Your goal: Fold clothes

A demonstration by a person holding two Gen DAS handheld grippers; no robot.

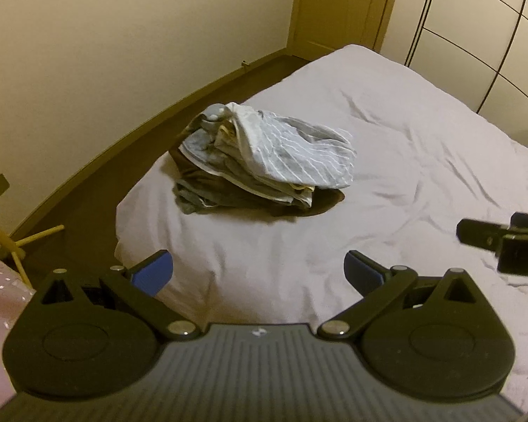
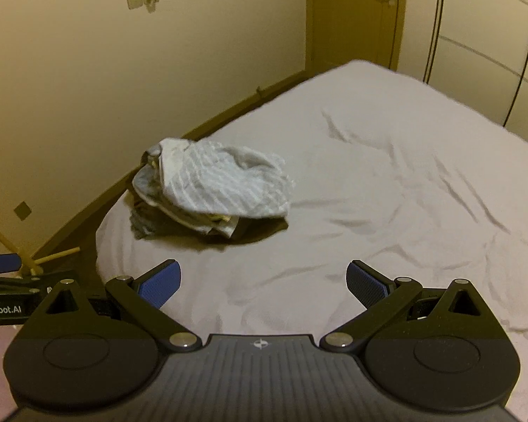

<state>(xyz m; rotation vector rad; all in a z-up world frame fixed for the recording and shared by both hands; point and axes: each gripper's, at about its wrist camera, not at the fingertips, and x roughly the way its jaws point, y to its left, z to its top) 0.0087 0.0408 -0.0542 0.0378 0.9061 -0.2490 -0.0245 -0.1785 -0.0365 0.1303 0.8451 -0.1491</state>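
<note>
- Left wrist view: the left gripper (image 1: 258, 270), black with blue ribbed pads (image 1: 154, 273), has its jaws spread wide with nothing between them, above the near end of a bed covered in a pale lilac, softly creased sheet (image 1: 387, 161).
- A heap of clothes (image 1: 260, 165) lies on the sheet near the bed's left edge, well apart from the gripper. On top is a soft grey garment with thin white wavy stripes (image 1: 299, 156), draped and crumpled; under it are flatter cream, grey and dark brown layers.
- The heap's long axis runs from the far left to the near right, the striped piece hanging over its right end.
- At the right edge a black part of the right gripper (image 1: 500, 242) juts in; its state cannot be told from here.
- Beyond the bed are a dark floor (image 1: 207, 88), a cream wall and a closed door (image 1: 348, 7).
- Right wrist view: the right gripper (image 2: 263, 281), same build, also stands wide apart and empty over the sheet (image 2: 387, 193).
- The clothes heap (image 2: 211, 193) is ahead and to the left, slightly blurred, striped garment (image 2: 221, 183) uppermost.
- A blue pad of the left gripper (image 2: 0, 263) shows at the left edge.
</note>
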